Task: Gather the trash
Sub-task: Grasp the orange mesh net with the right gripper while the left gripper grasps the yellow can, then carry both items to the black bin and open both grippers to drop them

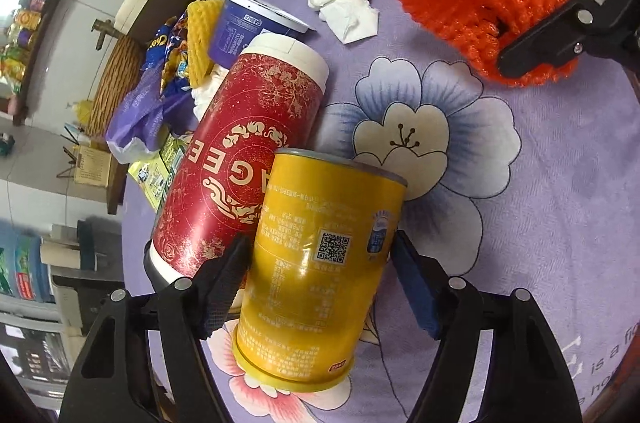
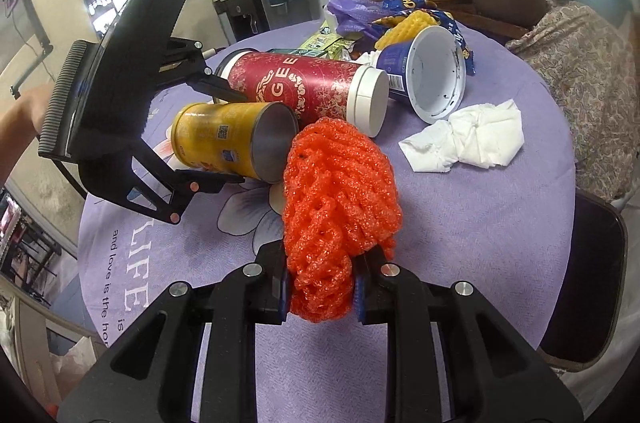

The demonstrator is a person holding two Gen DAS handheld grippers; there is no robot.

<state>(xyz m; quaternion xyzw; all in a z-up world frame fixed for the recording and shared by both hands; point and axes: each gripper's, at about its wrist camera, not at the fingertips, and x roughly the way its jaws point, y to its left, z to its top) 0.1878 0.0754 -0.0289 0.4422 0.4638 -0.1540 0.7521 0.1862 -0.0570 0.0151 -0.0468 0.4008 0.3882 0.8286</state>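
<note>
The right gripper (image 2: 322, 297) is clamped on an orange foam net (image 2: 340, 219), its blue-padded fingers (image 2: 282, 293) squeezing the net's lower end so that the rest bulges up and away from them — the net is carried above the purple flowered tablecloth (image 2: 480, 223). In the left wrist view the same net (image 1: 480, 7) shows at the top right, pinched between those black fingers.

The left gripper (image 1: 320, 287) straddles a yellow can (image 1: 320, 263) that lies on its side on the cloth. The left pad (image 1: 224, 287) sits against the can's wall, while the right pad (image 1: 416, 287) stands just beside it with a thin gap, so the fingers are spread around the can and do not yet clasp it. The can's open silver mouth (image 2: 276, 147) faces the right camera.

Just behind the can, touching it, lies a red canister (image 1: 248, 159) with white caps, also on its side. Beyond that, a blue-and-white cup (image 2: 428, 75) is tipped over with its mouth towards the right camera, next to a heap of wrappers (image 1: 168, 71) and a purple plastic bag (image 1: 140, 119). A crumpled white tissue (image 2: 468, 141) lies apart on the cloth — near the cup.
</note>
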